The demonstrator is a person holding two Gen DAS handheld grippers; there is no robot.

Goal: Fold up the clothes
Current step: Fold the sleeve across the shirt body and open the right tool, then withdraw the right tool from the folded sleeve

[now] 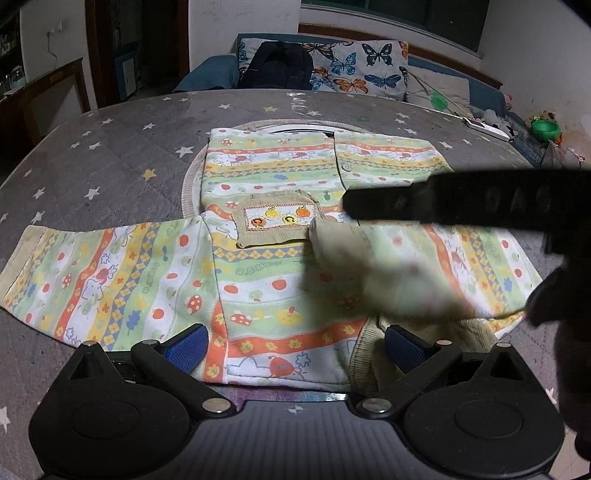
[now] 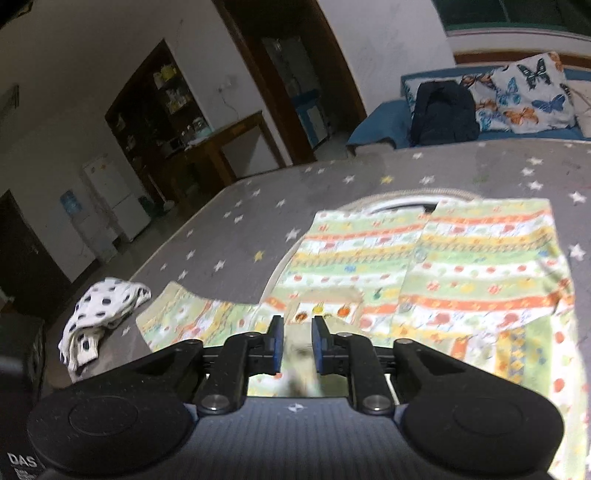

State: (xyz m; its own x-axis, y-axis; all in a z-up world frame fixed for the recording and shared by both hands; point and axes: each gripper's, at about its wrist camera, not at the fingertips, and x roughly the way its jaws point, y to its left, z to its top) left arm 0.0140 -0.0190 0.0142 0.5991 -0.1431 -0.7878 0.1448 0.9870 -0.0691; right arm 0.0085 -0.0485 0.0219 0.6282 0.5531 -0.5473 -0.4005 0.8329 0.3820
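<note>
The right gripper [image 2: 297,345] pinches a sleeve cuff [image 2: 300,350] over the striped shirt's [image 1: 266,236] chest (the left gripper [image 1: 295,347] hangs wide open above the collar end).

White walls [image 2: 92,74] close in a dim room. A dark wooden doorway [image 2: 295,74] stands at top centre of the right view, a wooden shelf cabinet [image 2: 155,110] and a white fridge [image 2: 110,195] to its left. At upper right, a blue sofa [image 1: 210,74] holds butterfly cushions [image 1: 369,66] under a dark window [image 1: 399,14].
</note>
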